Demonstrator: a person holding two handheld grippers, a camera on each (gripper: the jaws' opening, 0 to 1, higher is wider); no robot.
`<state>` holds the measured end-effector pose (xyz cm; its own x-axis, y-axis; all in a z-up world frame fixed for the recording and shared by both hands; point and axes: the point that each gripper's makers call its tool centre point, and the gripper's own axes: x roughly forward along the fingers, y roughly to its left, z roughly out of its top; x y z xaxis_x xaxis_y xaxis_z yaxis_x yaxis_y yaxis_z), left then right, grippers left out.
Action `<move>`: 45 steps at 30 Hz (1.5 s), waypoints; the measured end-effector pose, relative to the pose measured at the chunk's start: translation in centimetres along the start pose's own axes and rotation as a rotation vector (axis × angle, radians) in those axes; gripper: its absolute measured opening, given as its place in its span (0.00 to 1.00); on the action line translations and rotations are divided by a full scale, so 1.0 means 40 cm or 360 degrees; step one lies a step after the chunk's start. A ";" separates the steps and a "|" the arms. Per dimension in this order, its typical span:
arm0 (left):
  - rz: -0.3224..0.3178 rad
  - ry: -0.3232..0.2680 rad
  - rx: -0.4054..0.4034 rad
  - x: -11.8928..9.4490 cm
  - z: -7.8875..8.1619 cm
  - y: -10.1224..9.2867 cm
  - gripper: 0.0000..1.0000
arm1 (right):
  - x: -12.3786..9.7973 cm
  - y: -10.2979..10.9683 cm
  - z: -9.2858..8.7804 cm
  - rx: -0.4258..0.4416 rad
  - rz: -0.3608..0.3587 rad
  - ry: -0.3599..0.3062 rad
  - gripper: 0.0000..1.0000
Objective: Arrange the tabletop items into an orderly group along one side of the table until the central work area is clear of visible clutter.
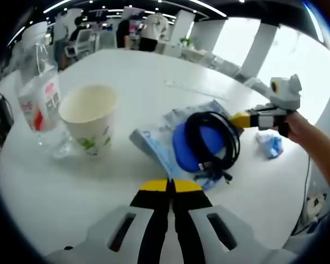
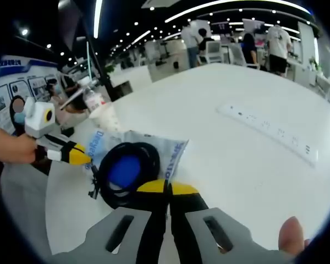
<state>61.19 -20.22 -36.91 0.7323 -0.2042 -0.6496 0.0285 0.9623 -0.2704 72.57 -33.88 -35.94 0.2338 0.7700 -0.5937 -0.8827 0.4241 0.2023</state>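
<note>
Jaws clenched on both grippers, I grasp nothing: my left gripper (image 1: pixel 171 186) stops just short of the one blue packet (image 1: pixel 193 144), my right gripper (image 2: pixel 166 188) at its opposite edge. One coiled black cable (image 1: pixel 213 141) lies on the packet. Beyond it on the white counter (image 1: pixel 148 71) I count one paper cup (image 1: pixel 89 117) beside one plastic bottle (image 1: pixel 39 93), and one power strip (image 2: pixel 268 130).

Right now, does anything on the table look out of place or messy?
Yes. The coiled black cable lies loose on a blue packet in mid-table, its plug end trailing off the edge. A crumpled blue wrapper sits apart from it. The paper cup and bottle stand upright, nothing spilled.
</note>
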 end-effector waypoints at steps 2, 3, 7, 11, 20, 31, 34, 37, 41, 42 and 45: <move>-0.0019 0.0010 0.0014 0.003 0.006 -0.003 0.00 | -0.008 -0.001 -0.004 0.0016 -0.0011 -0.0002 0.01; -0.0030 0.0015 0.0020 0.004 0.011 -0.005 0.00 | -0.013 -0.003 -0.006 0.0028 -0.0019 -0.0004 0.01; -0.0066 0.0041 0.0064 0.007 0.024 -0.013 0.00 | -0.033 -0.001 -0.013 0.0064 -0.0049 -0.0016 0.01; -0.0096 0.0071 0.0115 0.016 0.032 -0.025 0.00 | -0.054 -0.005 -0.029 0.0102 -0.0084 -0.0025 0.01; -0.0196 0.0185 0.0266 0.048 0.053 -0.078 0.00 | -0.116 -0.024 -0.068 0.0203 -0.0167 -0.0024 0.01; -0.0313 0.0286 0.0381 0.082 0.042 -0.149 0.00 | -0.185 -0.043 -0.133 0.0341 -0.0304 0.0008 0.01; -0.0330 0.0308 0.0397 0.094 0.035 -0.158 0.00 | -0.194 -0.047 -0.152 0.0378 -0.0331 0.0020 0.01; -0.0345 0.0324 0.0411 0.101 0.034 -0.165 0.00 | -0.205 -0.046 -0.160 0.0410 -0.0357 0.0021 0.01; -0.0375 0.0359 0.0442 0.112 0.034 -0.184 0.00 | -0.219 -0.050 -0.177 0.0451 -0.0406 0.0057 0.01; -0.0378 0.0364 0.0450 0.115 0.035 -0.188 0.00 | -0.222 -0.052 -0.180 0.0461 -0.0413 0.0060 0.01; -0.0388 0.0378 0.0468 0.123 0.038 -0.197 0.00 | -0.227 -0.061 -0.193 0.0495 -0.0430 0.0081 0.01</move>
<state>65.59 -28.52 -36.89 0.5045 -0.4339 -0.7465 0.3983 0.8840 -0.2447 69.45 -45.59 -37.04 0.4131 0.5898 -0.6939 -0.6251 0.7377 0.2549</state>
